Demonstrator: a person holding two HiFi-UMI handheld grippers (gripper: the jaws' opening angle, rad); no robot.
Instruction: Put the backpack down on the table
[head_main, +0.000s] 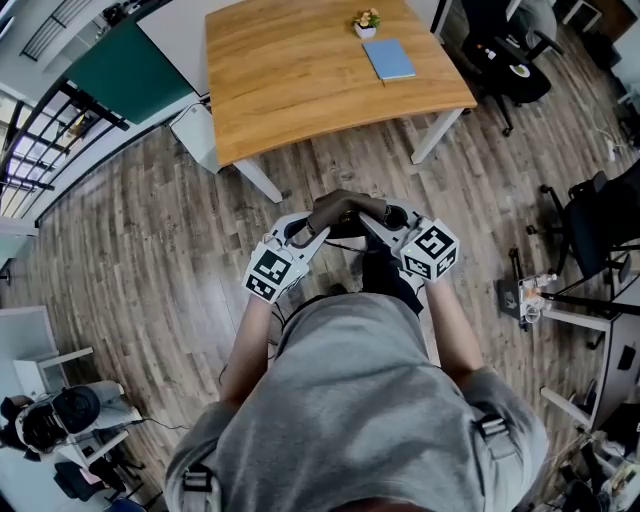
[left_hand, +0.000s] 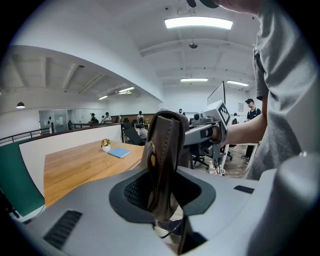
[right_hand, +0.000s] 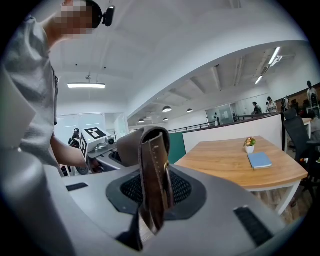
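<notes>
The backpack's brown leather top handle (head_main: 345, 208) is clamped from both sides in front of my chest. My left gripper (head_main: 318, 232) is shut on the handle's left end (left_hand: 162, 165), and my right gripper (head_main: 372, 225) is shut on its right end (right_hand: 152, 175). The backpack's dark body (head_main: 388, 275) hangs below the handle, mostly hidden by the grippers and my shirt. The wooden table (head_main: 300, 80) stands ahead of me across a strip of floor. From the left gripper view the table (left_hand: 80, 167) lies to the left, from the right gripper view it (right_hand: 225, 162) lies to the right.
A blue notebook (head_main: 389, 58) and a small potted plant (head_main: 366, 22) sit at the table's far right. A white box (head_main: 195, 135) stands by the table's left leg. Black office chairs (head_main: 510, 55) crowd the right, and a green partition (head_main: 125, 70) is at the left.
</notes>
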